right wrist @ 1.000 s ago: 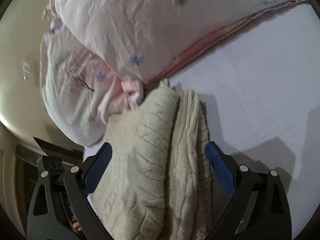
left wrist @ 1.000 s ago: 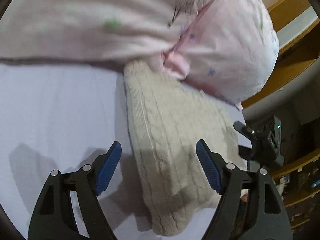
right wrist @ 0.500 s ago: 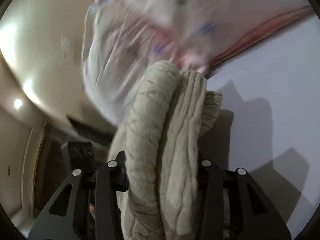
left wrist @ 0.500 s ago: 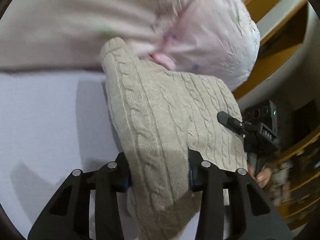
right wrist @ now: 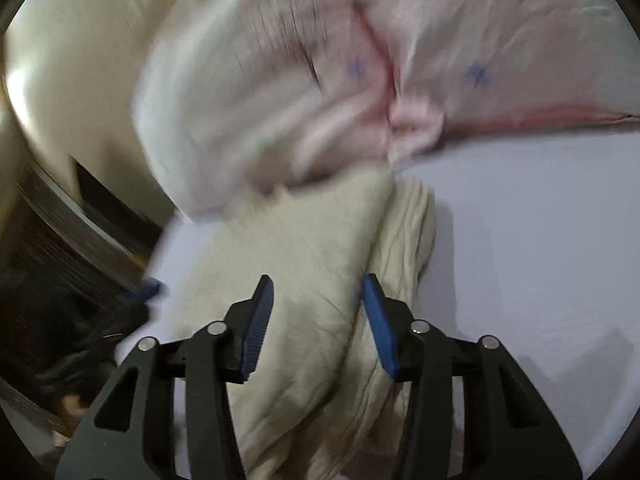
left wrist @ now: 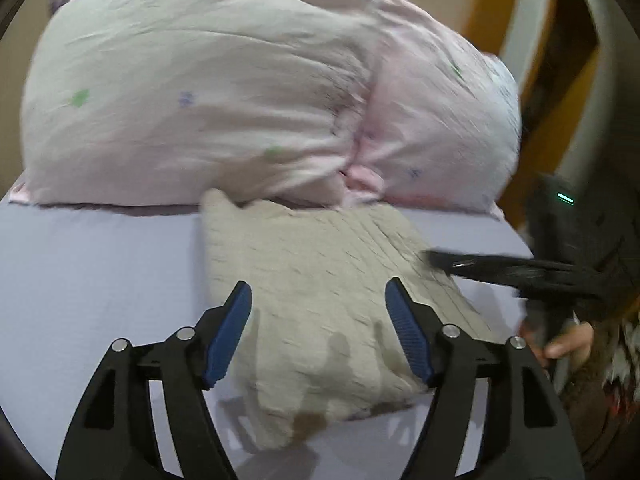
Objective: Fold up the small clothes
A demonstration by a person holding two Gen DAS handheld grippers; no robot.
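A folded beige cable-knit sweater [left wrist: 320, 304] lies on the pale lilac bed sheet [left wrist: 92, 272], just in front of the pillows. My left gripper [left wrist: 318, 300] is open above its near part, the blue pads apart on either side of the knit. In the right wrist view the sweater [right wrist: 304, 264] lies folded with its layered edge to the right. My right gripper [right wrist: 318, 300] is open over it, jaws apart and not clamping the cloth. The right gripper also shows in the left wrist view [left wrist: 440, 260] as a dark blurred shape at the sweater's right edge.
Two pale pink pillows [left wrist: 224, 92] with small flower prints lie behind the sweater. A wooden headboard or shelf [left wrist: 560, 60] stands at the right beyond the bed's edge. The sheet [right wrist: 540, 260] stretches out right of the sweater.
Half a second ago both grippers were shut on the lifted sweater. Now both have opened and the sweater lies flat on the sheet in front of the pillows.
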